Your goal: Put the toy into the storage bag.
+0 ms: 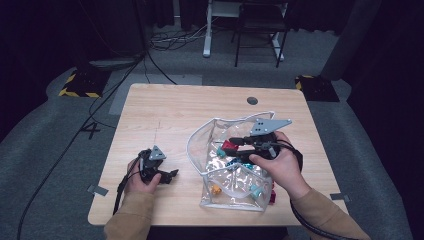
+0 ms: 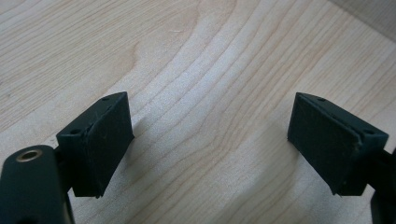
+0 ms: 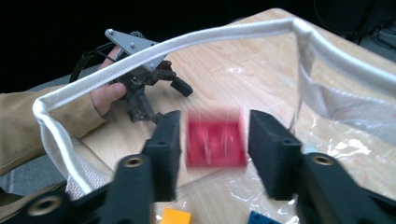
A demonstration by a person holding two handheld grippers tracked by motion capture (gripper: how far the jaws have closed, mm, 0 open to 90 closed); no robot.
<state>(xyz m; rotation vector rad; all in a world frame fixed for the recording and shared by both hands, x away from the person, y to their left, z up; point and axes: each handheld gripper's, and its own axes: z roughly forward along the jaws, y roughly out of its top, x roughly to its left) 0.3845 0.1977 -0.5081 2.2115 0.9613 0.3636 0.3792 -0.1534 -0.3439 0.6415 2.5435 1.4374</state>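
R gripper (image 3: pixel 215 140) sits inside the mouth of the clear bag (image 1: pixel 235 195), jaws spread, red block (image 3: pixel 216 137) between them w/ a thin gap each side, pads not pressing it; block looks blurred. In the high view the same red block (image 1: pixel 229 145) shows at the R gripper (image 1: pixel 231 143) tips, just over the bag's upper part, right of table centre. Bag's white rim (image 3: pixel 154 46) arches over the jaws. Below them in the bag: orange block (image 3: pixel 176 217) and blue block (image 3: pixel 262 218), both partly cut off. More small blocks in the bag nr the front edge – orange one (image 1: pixel 216 190), teal one (image 1: pixel 256 190).

L gripper (image 2: pixel 210 140) jaws spread wide, nothing between, just bare wood of the table (image 2: pixel 210 70) close under them. High view: L gripper (image 1: pixel 167 175) lies nr the front-left part of the table, well apart from the bag, hand (image 1: pixel 137 181) around it
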